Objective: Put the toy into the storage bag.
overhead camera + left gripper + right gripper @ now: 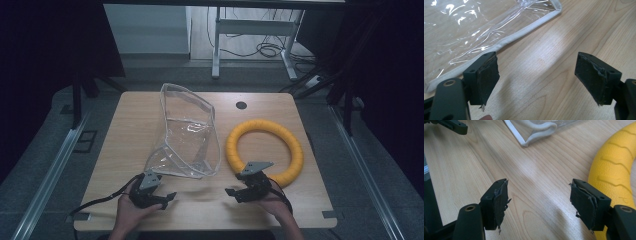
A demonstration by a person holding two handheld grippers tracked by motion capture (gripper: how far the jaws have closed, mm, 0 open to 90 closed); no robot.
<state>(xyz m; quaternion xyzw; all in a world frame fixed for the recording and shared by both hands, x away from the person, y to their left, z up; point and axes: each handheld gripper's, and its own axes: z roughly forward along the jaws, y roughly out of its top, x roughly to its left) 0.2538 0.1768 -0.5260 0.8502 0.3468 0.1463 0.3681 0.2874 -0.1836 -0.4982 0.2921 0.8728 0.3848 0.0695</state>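
Note:
A clear plastic bag [187,132] with white edging lies on the wooden table [135,125], left of centre. A yellow ring [265,150] rests to its right. My left gripper [167,197] sits near the front edge below the bag, open, with bare wood between its jaws; the bag's white hem [506,41] runs just beyond its left jaw. My right gripper [231,192] is at the ring's near left side, open and empty. The ring [616,170] curves past its right jaw, and the bag's corner [536,132] lies ahead of it.
A round cable hole [241,105] sits near the table's far edge. Beyond the table stand white desk legs [216,45] with cables on the floor. Bare wood lies between the two grippers along the front edge.

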